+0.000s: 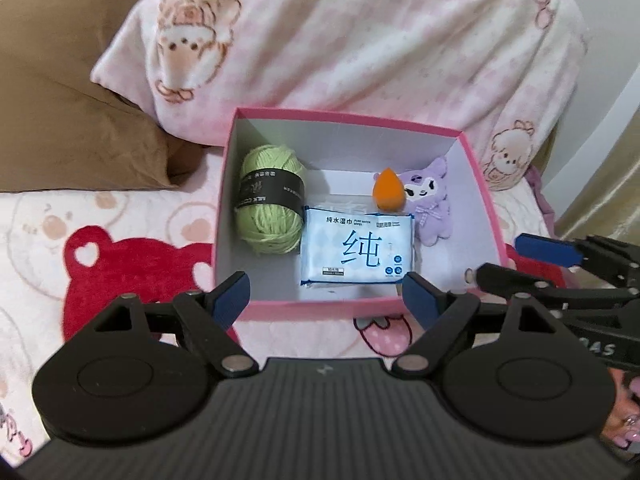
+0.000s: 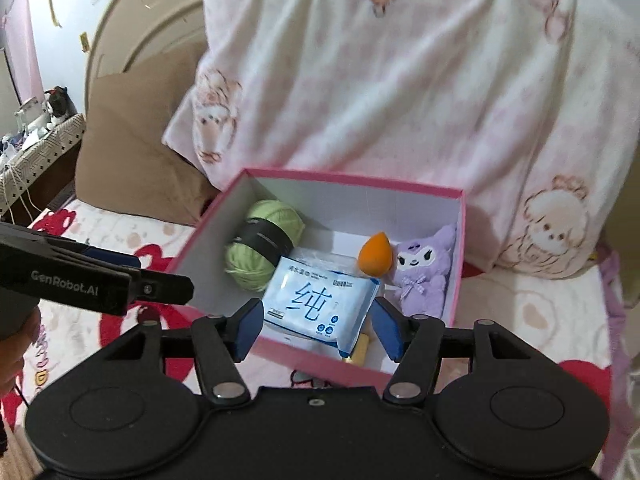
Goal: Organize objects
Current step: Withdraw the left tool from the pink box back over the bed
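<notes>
The left gripper [image 1: 326, 300] points steeply downward, its blue-padded jaws spread wide with nothing pressed between them. The right gripper [image 2: 316, 330] tilts down at a slightly shallower angle, jaws parted about halfway, pads gripping nothing. The two grippers sit side by side, close together. At the left view's lower right edge, fingers [image 1: 628, 424] with pink nails show.

A pink-and-white fleece blanket [image 1: 360, 40] printed with cartoon animals is heaped at the back of the bed. Left of it lies a brown pillow [image 1: 68, 92]. The bed sheet [image 1: 132, 264] underneath is pale with red bear shapes. In the right wrist view, a patterned stand [image 2: 44, 140] at far left carries a small black-and-white toy figure [image 2: 56, 106].
</notes>
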`<state>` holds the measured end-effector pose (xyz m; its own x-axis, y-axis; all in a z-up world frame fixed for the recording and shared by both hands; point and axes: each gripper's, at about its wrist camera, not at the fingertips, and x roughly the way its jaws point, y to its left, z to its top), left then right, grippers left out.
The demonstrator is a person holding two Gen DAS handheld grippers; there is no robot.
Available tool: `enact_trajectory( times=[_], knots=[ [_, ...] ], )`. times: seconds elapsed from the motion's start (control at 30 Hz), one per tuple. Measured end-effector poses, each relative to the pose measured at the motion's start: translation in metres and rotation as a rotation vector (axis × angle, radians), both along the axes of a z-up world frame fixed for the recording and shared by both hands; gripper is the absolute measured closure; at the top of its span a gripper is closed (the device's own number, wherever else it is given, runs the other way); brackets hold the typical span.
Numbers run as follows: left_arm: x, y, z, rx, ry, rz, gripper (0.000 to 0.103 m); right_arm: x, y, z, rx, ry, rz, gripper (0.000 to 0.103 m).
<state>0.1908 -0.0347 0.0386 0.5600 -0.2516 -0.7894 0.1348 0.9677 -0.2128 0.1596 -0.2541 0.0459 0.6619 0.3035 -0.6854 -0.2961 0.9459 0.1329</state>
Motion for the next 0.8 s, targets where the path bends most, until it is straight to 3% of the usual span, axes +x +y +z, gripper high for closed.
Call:
enact_trajectory(
  times=[0.4, 0.8],
  knots=[
    [-0.066, 0.026, 0.047, 0.028, -0.018, 0.001, 0.02, -0.07, 0.006, 0.047, -0.056, -0.04, 0.031, 0.033],
    [-0.111, 0.033, 0.042, 0.035, -0.013, -0.033, 0.02, -0.108, 0.024, 0.05, -0.084, -0.026, 0.026, 0.031]
  ],
)
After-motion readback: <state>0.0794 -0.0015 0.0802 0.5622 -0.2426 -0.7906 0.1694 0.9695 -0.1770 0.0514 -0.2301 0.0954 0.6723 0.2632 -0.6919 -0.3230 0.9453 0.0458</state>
